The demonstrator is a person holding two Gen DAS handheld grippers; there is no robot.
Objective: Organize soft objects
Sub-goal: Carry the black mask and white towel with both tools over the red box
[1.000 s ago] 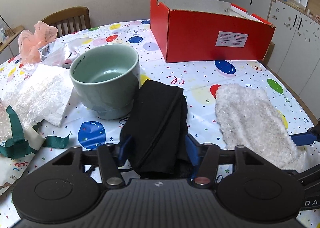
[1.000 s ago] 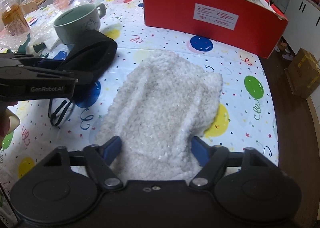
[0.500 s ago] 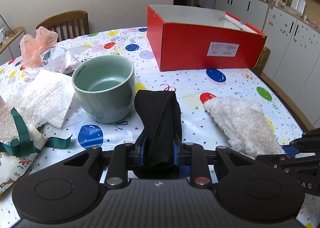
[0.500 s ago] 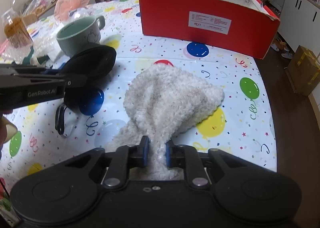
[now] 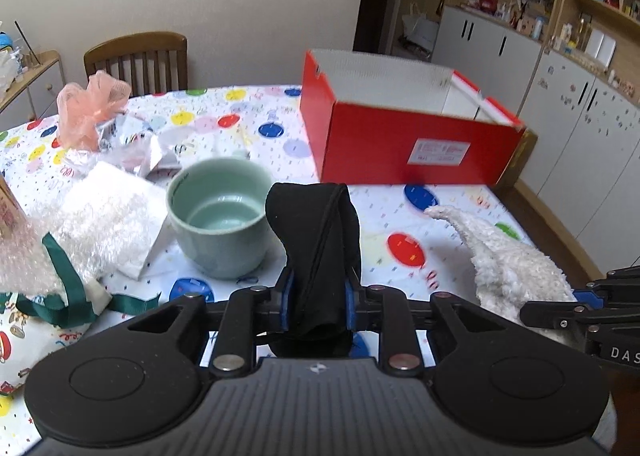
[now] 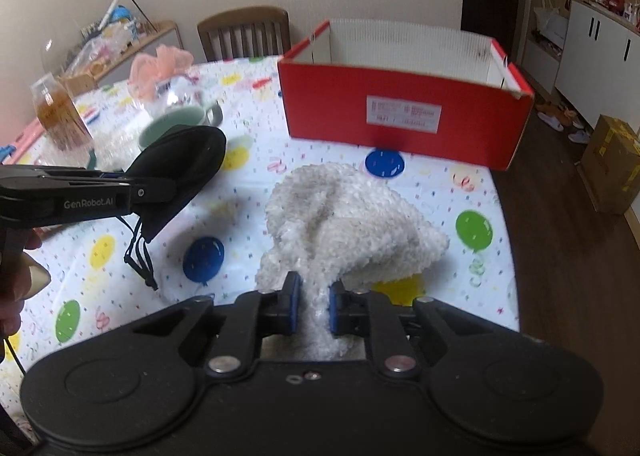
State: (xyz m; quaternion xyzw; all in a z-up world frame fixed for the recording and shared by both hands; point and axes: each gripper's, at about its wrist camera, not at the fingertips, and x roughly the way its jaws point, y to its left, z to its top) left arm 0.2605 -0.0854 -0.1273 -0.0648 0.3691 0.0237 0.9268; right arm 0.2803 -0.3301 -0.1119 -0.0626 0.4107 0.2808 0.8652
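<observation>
My left gripper is shut on a black cloth pouch and holds it above the table; it also shows in the right wrist view with its cord hanging down. My right gripper is shut on a white fluffy cloth, lifted so that its far end still touches the table; it shows in the left wrist view at the right. An open red box stands at the far side of the table.
A green mug stands left of the pouch. Bubble wrap with a green ribbon, a pink mesh bundle and a jar lie at the left. A chair stands behind the table. Cabinets line the right.
Both grippers closed on their cloths and then lifted them off the table. The white cloth now hangs bunched, and the pouch hangs above the table.
</observation>
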